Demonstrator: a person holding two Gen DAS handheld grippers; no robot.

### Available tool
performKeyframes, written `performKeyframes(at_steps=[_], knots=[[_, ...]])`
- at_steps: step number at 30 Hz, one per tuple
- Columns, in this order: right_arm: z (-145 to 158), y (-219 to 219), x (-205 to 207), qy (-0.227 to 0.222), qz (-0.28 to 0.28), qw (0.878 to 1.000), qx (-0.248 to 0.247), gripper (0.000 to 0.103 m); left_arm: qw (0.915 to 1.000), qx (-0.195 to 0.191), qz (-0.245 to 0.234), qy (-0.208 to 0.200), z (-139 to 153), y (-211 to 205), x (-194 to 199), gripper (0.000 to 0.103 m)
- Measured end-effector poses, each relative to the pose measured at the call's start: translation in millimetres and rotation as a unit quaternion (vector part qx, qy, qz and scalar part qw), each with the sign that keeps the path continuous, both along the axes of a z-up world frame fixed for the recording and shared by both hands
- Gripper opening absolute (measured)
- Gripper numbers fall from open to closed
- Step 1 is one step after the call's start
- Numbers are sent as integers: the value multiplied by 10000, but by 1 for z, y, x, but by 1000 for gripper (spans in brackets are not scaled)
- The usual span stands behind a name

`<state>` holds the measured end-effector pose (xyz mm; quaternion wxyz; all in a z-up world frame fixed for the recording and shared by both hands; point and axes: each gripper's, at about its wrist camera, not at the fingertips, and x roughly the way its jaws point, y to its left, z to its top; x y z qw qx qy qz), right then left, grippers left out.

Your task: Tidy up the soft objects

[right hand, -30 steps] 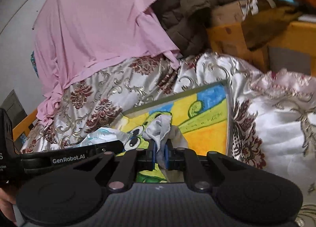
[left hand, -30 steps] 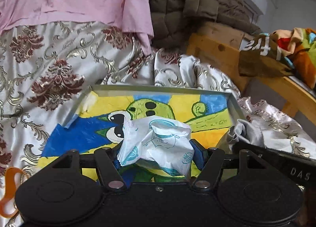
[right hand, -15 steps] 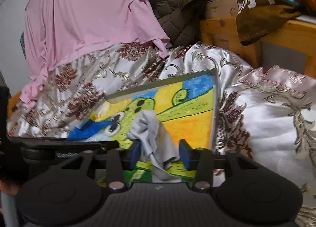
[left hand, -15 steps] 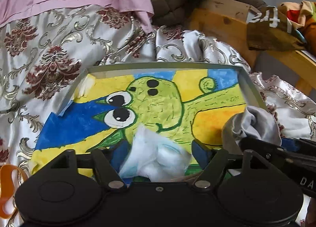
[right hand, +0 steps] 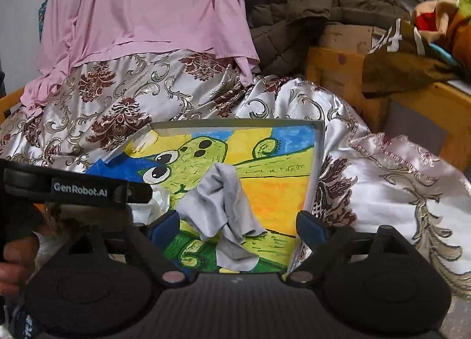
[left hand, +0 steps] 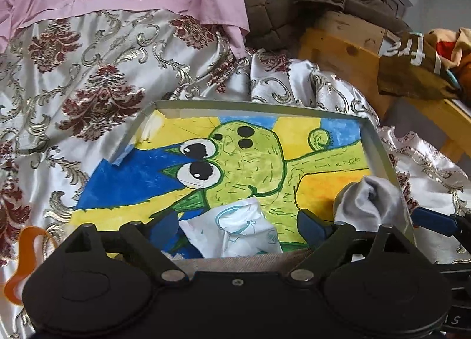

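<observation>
From the left wrist, the left gripper stands wide around the white printed cloth, which lies in the painted tray; I'd lift straight back so nothing snags.

From the right wrist, the right gripper gapes wide over the grey cloth lying in the tray; the tray's right wall and the satin bedspread crowd close.

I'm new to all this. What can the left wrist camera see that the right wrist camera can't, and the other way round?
Only the left wrist view shows the orange plastic piece on the bedspread.

Only the right wrist view shows the person's hand and the "GenRobot.AI" lettering.

Both show the cartoon-painted tray, the grey cloth, the white printed cloth, the pink garment and open tongs.
</observation>
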<state>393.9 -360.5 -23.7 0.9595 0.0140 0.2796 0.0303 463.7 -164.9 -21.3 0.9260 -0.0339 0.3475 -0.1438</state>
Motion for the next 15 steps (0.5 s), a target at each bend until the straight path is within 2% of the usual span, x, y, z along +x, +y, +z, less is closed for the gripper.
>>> performKeyframes(at_steps=[8, 15], knots=[[23, -3, -40, -341, -44, 9993, 117, 98, 9996, -172, 105, -221, 23, 19, -34, 92], [50, 7, -92, -819, -50, 9966, 109, 103, 9965, -208, 120, -805, 49, 36, -92, 96]])
